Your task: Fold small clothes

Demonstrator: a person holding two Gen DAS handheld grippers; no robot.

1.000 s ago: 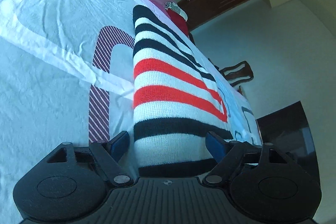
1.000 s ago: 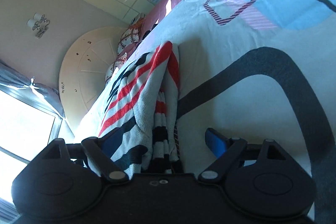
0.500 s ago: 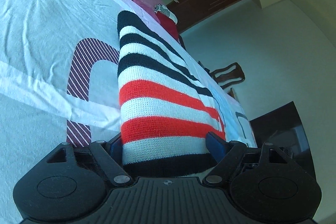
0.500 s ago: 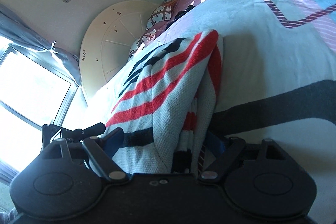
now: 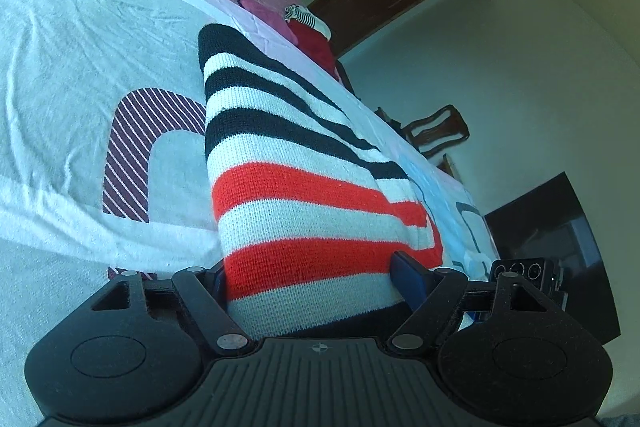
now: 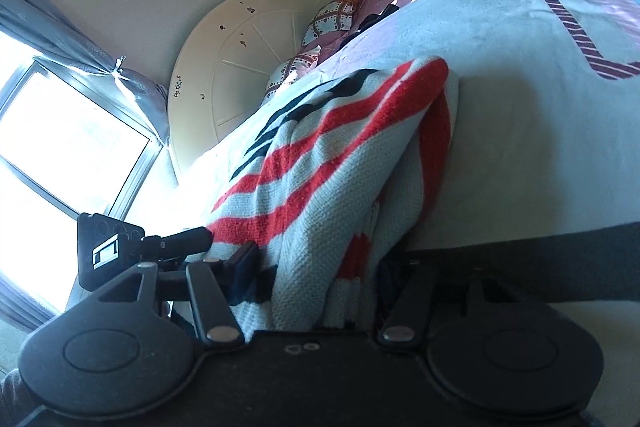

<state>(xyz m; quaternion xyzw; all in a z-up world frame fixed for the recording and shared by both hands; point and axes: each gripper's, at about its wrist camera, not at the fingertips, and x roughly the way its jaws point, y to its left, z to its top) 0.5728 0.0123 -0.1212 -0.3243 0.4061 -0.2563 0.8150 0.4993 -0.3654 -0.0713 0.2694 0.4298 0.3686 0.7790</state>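
In the left wrist view we see the bed [image 5: 60, 75] filling the left half of the frame, its pale sheet printed with a striped maroon shape [image 5: 136, 155]. The sweater [image 5: 288, 187], knitted in black, white and red stripes, runs from the upper middle down to the bottom centre, folded lengthwise on the sheet. Our left tongs [image 5: 312, 283] straddle its near end: the jaws are closing, one blue pad [image 5: 406, 277] lies against the right edge of the knit, the left pad mostly hidden behind the fabric, so we take it as gripped. At the right sit a wooden chair [image 5: 438, 131] and a dark cabinet [image 5: 560, 239] on the floor.

In the right wrist view a bright window [image 6: 60, 155] is at the left, a round headboard [image 6: 240, 67] above centre. The sweater [image 6: 328, 167] bulges up at the middle, doubled over. Our right tongs [image 6: 316, 279] are closing on its bunched near edge, fabric pinched between both jaws. The other tongs [image 6: 176, 243] show at the lower left.
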